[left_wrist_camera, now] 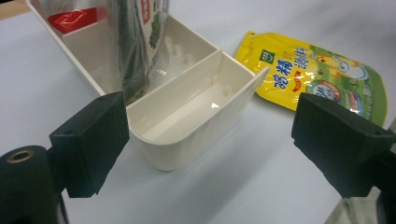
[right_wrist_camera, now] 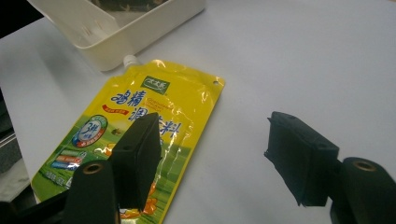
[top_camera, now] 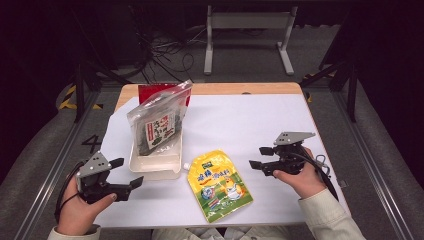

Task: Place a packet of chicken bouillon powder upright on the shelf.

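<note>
Behind the clear bag (top_camera: pixel 159 125) — red packet (top_camera: pixel 152 92) half hidden; print illegible.

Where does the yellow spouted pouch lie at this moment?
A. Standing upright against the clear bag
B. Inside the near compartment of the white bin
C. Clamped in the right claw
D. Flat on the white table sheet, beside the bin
D: the yellow pouch lies flat on the white sheet, its spout close to the white bin, with both claws apart from it.
</note>
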The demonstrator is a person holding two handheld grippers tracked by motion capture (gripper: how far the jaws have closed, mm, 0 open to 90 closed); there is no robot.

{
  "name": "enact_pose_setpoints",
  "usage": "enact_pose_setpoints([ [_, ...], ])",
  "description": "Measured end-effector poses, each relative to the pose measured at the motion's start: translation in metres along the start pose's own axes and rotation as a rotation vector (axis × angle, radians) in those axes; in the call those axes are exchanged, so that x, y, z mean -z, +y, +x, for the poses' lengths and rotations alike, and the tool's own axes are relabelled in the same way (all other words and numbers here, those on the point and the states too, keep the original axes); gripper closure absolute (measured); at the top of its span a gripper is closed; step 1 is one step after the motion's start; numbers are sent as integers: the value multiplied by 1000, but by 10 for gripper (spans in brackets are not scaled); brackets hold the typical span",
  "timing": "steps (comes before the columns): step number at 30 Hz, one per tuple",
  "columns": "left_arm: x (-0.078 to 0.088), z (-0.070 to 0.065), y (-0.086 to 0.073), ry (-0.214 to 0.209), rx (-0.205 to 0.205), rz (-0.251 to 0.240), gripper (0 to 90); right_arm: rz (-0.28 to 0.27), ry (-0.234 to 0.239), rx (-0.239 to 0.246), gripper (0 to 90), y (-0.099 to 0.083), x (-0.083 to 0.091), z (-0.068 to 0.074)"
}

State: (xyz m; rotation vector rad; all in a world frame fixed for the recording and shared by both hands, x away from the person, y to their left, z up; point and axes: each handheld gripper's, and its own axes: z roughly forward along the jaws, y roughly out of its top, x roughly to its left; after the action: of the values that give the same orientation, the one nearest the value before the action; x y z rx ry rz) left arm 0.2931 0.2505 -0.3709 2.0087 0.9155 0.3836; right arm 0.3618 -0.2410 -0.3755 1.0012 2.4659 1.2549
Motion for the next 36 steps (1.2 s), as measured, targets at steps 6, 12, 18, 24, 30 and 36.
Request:
enact_pose_setpoints([
  [6, 0, -6, 1, -19, -8, -3, 120, 29, 22, 5, 334, 3, -16, 7],
  [12, -5, -12, 3, -44, -9, 9, 128, 62, 37, -4, 327, 2, -30, 11],
  [18, -9, -15, 4, -72, -13, 3, 124, 96, 57, -8, 317, 2, -45, 14],
  [24, -10, -16, 4, -85, -16, 5, 122, 110, 63, -9, 290, 3, -57, 16],
  [30, -13, -15, 3, -88, -21, 9, 120, 138, 88, -15, 249, 3, -75, 20],
  [36, -14, -14, 2, -93, -22, 9, 120, 159, 95, -24, 225, 2, -86, 21],
])
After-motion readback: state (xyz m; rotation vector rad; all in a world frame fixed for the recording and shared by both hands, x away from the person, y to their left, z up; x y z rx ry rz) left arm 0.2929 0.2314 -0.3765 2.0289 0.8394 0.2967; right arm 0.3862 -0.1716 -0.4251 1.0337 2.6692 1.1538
